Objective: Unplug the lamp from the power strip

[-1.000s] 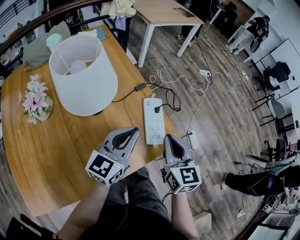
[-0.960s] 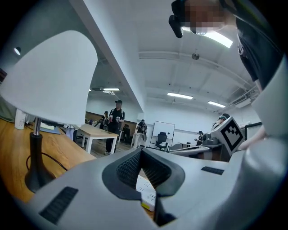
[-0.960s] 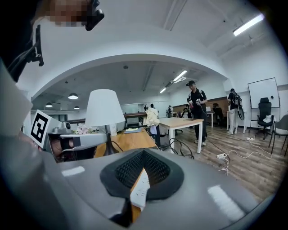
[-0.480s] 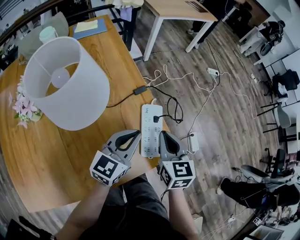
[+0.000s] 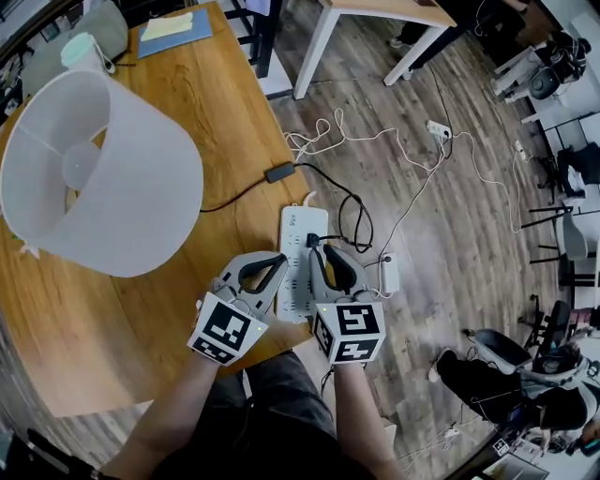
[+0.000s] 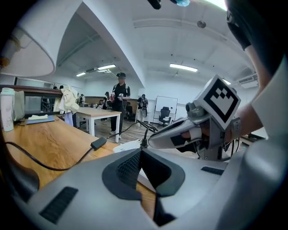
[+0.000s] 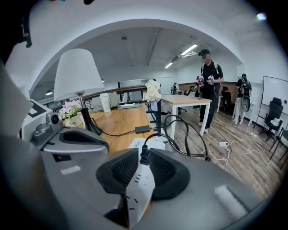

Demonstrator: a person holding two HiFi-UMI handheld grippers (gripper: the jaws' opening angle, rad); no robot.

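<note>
The white power strip lies on the wooden table near its right edge, with the lamp's black plug standing in it. The lamp's white shade fills the left. My right gripper hangs over the strip, its jaws opening; in the right gripper view the plug stands between the pads with a slight gap on each side, above the strip. My left gripper is shut and empty at the strip's left edge; its closed tips point along the table.
The lamp's cord runs to a black adapter on the table. Cables loop over the table edge to the floor, where there are a small white box and another strip. A white table stands beyond, with a person beside it.
Both grippers have moved forward onto the power strip. The right gripper's jaws, shut before, have parted on either side of the plug. The lamp shade looms larger at the left.
</note>
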